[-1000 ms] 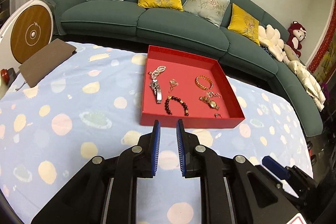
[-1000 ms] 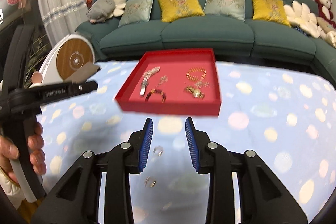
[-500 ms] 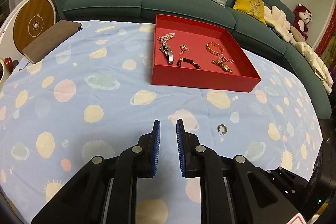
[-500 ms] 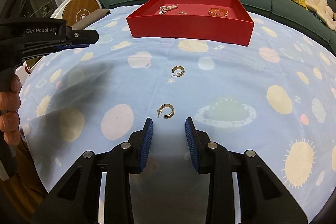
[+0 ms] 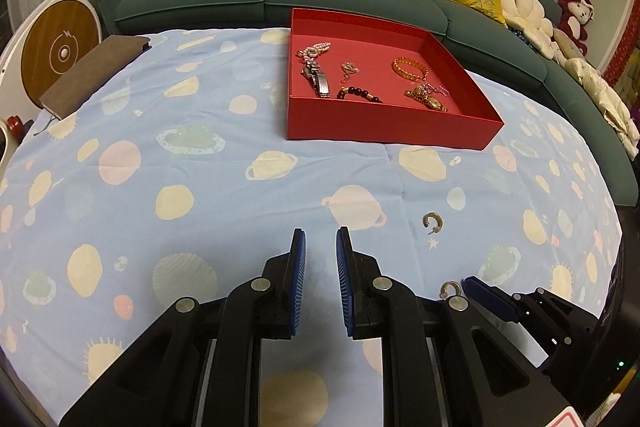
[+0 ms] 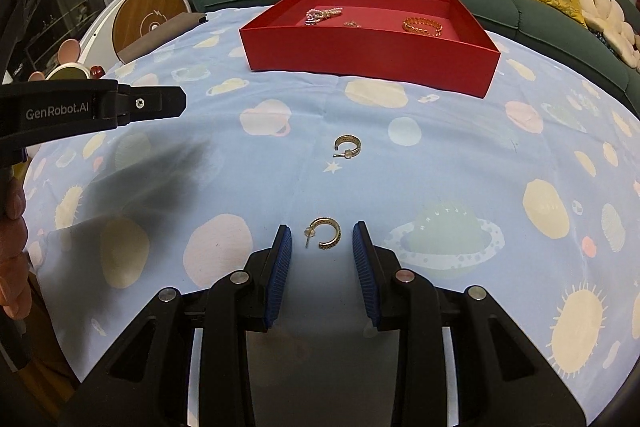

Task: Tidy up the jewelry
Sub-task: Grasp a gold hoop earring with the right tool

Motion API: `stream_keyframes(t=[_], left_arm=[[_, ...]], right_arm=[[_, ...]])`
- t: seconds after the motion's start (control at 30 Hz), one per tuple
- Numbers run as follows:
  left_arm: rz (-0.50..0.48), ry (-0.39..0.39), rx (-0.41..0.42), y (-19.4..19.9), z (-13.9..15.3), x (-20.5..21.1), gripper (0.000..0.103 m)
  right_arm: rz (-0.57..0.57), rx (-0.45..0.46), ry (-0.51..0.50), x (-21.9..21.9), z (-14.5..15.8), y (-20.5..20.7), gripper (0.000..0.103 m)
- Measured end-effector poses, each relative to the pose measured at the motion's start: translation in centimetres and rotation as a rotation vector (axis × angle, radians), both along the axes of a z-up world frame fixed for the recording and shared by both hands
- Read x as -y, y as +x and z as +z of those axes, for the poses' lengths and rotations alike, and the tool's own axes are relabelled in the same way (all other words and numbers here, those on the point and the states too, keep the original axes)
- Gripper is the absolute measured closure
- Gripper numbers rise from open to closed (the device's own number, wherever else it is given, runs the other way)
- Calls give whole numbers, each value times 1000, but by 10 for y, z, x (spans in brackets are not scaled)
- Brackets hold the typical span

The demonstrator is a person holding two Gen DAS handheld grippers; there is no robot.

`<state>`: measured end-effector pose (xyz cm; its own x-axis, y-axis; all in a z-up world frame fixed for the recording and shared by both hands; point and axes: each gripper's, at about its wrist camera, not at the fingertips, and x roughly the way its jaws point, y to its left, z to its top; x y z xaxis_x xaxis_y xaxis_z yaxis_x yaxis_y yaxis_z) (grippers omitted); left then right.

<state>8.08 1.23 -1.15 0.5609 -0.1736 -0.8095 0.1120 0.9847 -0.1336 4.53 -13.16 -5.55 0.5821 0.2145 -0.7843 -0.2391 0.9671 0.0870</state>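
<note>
**Right gripper poised over the nearer hoop**

The right gripper (image 6: pixel 322 247) pointed down at the cloth (image 6: pixel 460 163) with its jaws apart and nothing clamped; the near hoop (image 6: pixel 325 234) lay flat just ahead of the tips, in line with the gap between them. Straight beyond it, well apart, lay the far hoop (image 6: pixel 347 147), and further on stood the red tray (image 6: pixel 360 47). Off to that tool's left hovered the left gripper (image 5: pixel 321 251), jaws narrowly apart and empty, with only bare cloth between them.

Each hoop looked light, stiff and thin, a metal C with a fine post at one end. Lying flat on soft fabric, it would likely slip or tip under a careless pinch. The curved band seemed the place to take hold, across its width, leaving the post alone since it could bend.

Counted: two loose hoops on the cloth, one tray and two grippers. The tray held roughly seven pieces, though the tangle at its right made that uncertain.
</note>
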Motion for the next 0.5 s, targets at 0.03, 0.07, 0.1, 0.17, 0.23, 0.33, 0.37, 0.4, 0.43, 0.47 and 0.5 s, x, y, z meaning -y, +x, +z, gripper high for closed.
stream_keyframes(t=[0.03,0.07,0.1,0.17,0.23,0.33,0.37,0.4,0.43,0.47,0.5], left_arm=[[0,1,1,0,0,0,88],[1,5,1,0,0,0,88],[2,6,0,-1,0,0,88],[8,7,-2,-1,-1,-1,83],[11,6,0,-1,0,-2,83],[12,2,3,-1,1,-3,83],[11,3,3,-1,1,-3,83],[9,3,4,-2,1,-3,83],[7,3,3,-2,1,-3,83],[6,5,2,-1,0,-2,83],[4,7,1,-1,0,-2,83]], right_arm=[[-1,0,-3,-1,0,0,72],[-1,1,-6,-1,0,0,73],[-1,2,-9,-1,0,0,74],[-3,2,-10,-2,0,1,74],[-4,2,-13,-2,0,2,76],[-5,2,-15,-2,0,3,77],[-5,2,-16,-2,0,3,78],[-5,2,-17,-2,0,3,78],[-5,3,-17,-2,0,4,79],[-5,2,-17,-2,0,4,80],[-5,2,-18,-2,0,4,81]])
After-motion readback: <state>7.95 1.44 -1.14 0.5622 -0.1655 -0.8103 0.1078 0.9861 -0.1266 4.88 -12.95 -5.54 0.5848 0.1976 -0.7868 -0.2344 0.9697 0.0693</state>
